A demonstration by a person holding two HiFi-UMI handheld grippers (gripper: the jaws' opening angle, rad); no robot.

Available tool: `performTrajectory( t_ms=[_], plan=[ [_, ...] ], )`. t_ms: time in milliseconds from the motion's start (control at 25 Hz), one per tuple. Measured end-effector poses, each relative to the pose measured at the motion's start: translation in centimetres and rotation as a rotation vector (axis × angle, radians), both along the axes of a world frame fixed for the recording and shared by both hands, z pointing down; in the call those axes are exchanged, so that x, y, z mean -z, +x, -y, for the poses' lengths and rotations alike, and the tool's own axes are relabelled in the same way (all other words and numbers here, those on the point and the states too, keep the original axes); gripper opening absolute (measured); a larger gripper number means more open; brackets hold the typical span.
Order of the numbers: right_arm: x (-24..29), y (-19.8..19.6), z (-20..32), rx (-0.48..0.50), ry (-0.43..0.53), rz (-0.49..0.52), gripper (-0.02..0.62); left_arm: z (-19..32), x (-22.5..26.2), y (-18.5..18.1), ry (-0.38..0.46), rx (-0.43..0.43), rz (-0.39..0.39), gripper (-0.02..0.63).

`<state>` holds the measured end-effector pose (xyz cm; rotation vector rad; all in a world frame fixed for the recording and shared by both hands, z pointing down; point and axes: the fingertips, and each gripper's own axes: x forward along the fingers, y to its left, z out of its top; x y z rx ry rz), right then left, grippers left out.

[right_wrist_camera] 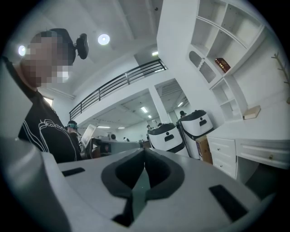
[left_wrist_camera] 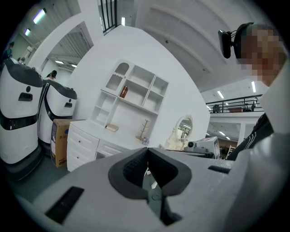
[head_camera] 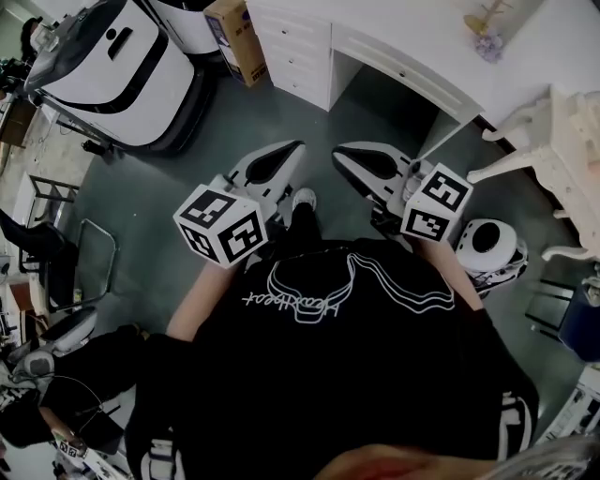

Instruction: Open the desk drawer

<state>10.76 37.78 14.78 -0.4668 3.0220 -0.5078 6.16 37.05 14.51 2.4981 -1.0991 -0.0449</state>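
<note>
- Left tool [head_camera: 296, 147] is held closed, with nothing between the jaws.
- Right tool [head_camera: 341, 151] is likewise pressed together and empty.
- Drawer [head_camera: 398, 67] is seen closed under the white table [head_camera: 309, 19] top, ahead of and apart from both tools.

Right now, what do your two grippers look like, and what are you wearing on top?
Both the left gripper and right gripper have white, tapering shells with dark grey inner pads. Each carries a white cube with black square markers. The person wears a black top with a white line print.
</note>
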Motion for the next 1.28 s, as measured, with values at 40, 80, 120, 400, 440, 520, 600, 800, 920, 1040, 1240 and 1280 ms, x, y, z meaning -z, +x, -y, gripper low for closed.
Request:
performTrajectory(
  t_ms=[40,80,120,400,440,520,600,800,920,1040,1240,1280],
  plan=[
    [-0.3,0.0,0.8,-0.008,-0.017,0.005,0.006,0.8,-0.3,-0.2,-0.012,-0.003,-0.002,0.005],
    [-0.5,-0.1,1.8,-0.016,-0.035,0.011,0.006,1.7,-0.6,-0.4,-0.025,-0.006,-0.005,0.005],
    [-0.7,-0.3,2.9,-0.025,-0.051,0.017,0.006,2.8,-1.0,-0.7,-0.037,-0.010,-0.008,0.005],
    [-2.6,-2.0,11.9,-0.095,-0.139,0.004,0.006,12.1,-2.8,-2.8,-0.108,-0.044,-0.035,0.005],
    [-2.8,-2.2,13.2,-0.106,-0.153,0.003,0.006,13.5,-3.1,-3.0,-0.118,-0.054,-0.040,0.005],
    [-3.2,-2.8,15.9,-0.126,-0.179,0.003,0.006,16.2,-3.5,-3.6,-0.127,-0.071,-0.050,0.005],
    [-3.6,-3.3,18.6,-0.143,-0.196,-0.003,0.006,19.0,-3.7,-4.4,-0.124,-0.079,-0.053,0.005],
    [-4.4,-4.8,25.7,-0.179,-0.213,-0.014,0.006,26.2,-4.7,-6.2,-0.107,-0.080,-0.028,0.005],
    [-5.1,-5.9,29.4,-0.187,-0.218,-0.028,0.006,29.8,-5.6,-7.4,-0.114,-0.085,-0.026,0.005],
    [-5.8,-7.3,32.7,-0.191,-0.227,-0.037,0.006,33.2,-6.3,-8.9,-0.111,-0.082,-0.019,0.005],
    [-7.1,-8.3,36.7,-0.198,-0.235,-0.043,0.006,37.8,-8.0,-10.2,-0.093,-0.065,0.025,0.005],
    [-7.4,-8.3,37.3,-0.199,-0.236,-0.045,0.006,38.6,-8.4,-10.3,-0.088,-0.061,0.040,0.005]
  ],
)
